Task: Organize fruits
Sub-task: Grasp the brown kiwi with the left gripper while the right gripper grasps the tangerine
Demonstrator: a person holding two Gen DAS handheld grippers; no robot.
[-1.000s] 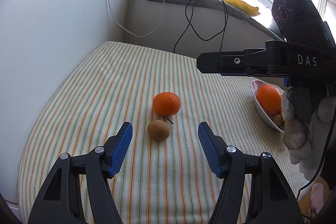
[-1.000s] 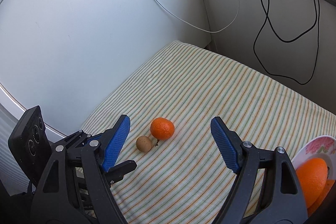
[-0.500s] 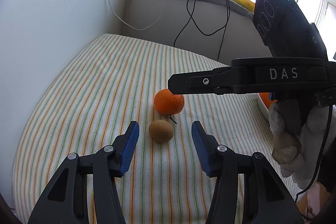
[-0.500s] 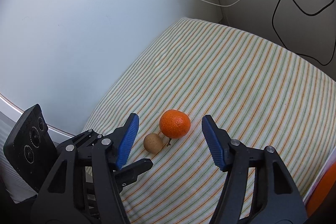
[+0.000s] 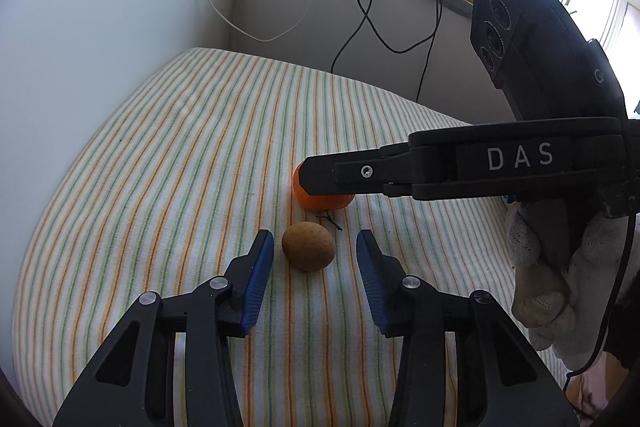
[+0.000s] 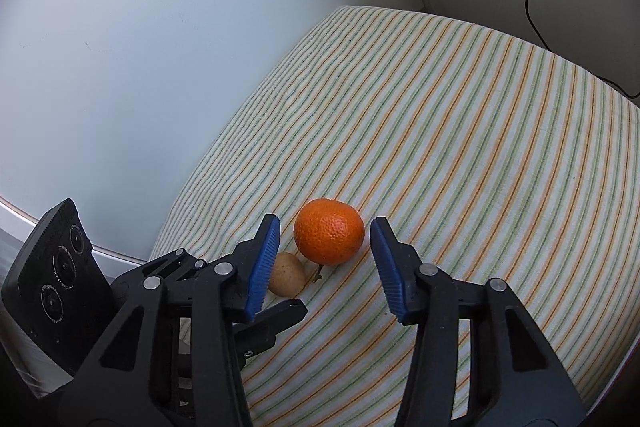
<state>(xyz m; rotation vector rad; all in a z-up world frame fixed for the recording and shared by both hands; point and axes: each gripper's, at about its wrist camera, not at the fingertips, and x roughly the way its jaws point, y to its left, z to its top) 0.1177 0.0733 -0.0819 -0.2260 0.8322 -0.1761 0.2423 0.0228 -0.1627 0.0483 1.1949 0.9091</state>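
Blue-padded, the left gripper (image 5: 315,269) fills the lower centre of the left wrist view with its jaws spread apart, and the small brown fruit (image 5: 308,246) lies between the fingertips without touching either pad. That fruit is egg-shaped, matte and dull tan, resting on the striped cloth (image 5: 180,155). Just above it in the frame sits the orange (image 5: 320,201), mostly hidden behind a black finger of the right gripper (image 5: 320,179), which reaches in level from the right edge, carrying the letters DAS; a white-gloved hand (image 5: 552,267) grips its handle at the right. From this view I cannot tell how wide that tool stands. In the right wrist view, the right gripper (image 6: 325,261) is open at lower centre, its blue pads flanking the orange (image 6: 329,237) on both sides with a narrow gap each way. The orange is round, bright and pebbled, near the frame's centre on the cloth (image 6: 460,131). The brown fruit (image 6: 287,275) lies just left and below it, partly behind the left pad, with a small dark stem between them. The left gripper's (image 6: 280,311) black fingers show at lower left.
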